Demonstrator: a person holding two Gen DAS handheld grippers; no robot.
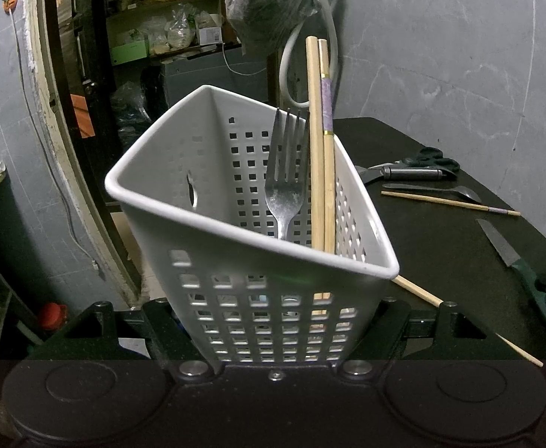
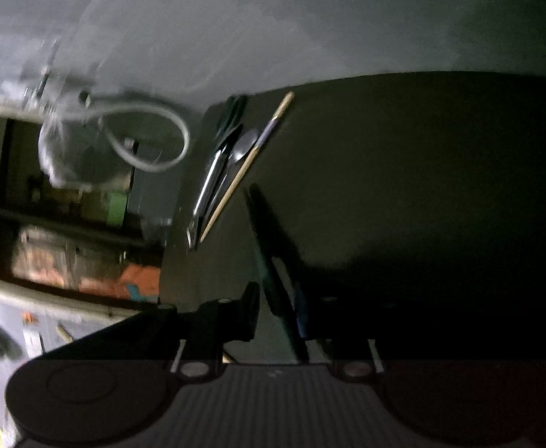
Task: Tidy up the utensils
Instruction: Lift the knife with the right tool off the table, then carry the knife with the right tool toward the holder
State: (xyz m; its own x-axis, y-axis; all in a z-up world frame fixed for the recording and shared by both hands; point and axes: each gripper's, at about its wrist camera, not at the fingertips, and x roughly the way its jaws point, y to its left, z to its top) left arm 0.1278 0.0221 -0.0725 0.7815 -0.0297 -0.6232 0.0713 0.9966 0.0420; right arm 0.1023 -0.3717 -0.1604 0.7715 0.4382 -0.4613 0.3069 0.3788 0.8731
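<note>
Left gripper (image 1: 273,321) points downward at a slant, its jaws clamped on the lower walls of a white perforated basket (image 1: 235,194), which sits tilted between them. Inside the basket, ahead of the gripper, a metal fork (image 1: 286,183) stands tines up; just right of it two wooden chopsticks (image 1: 323,171) stand upright, touching each other, one with a purple band.

A dark table (image 1: 441,254) extends to the right of the left gripper. On it, to the right: one loose chopstick (image 1: 418,291) running out from behind the basket's right corner; farther ahead a spoon (image 1: 433,189), another purple-banded chopstick (image 1: 450,201), scissors (image 1: 433,158) and a metal-handled tool beside them; nearer, a green-handled knife (image 1: 515,261).

Right gripper (image 2: 276,310) is tilted downward and rolled, so the table appears slanted in its blurred view. Its jaws stand narrowly apart with a dark green-handled knife (image 2: 269,261) between them; grip appears closed on the handle. Ahead and left of this gripper lie the spoon (image 2: 245,145), the chopstick (image 2: 247,166) and the scissors (image 2: 230,112), well apart from its fingertips
</note>
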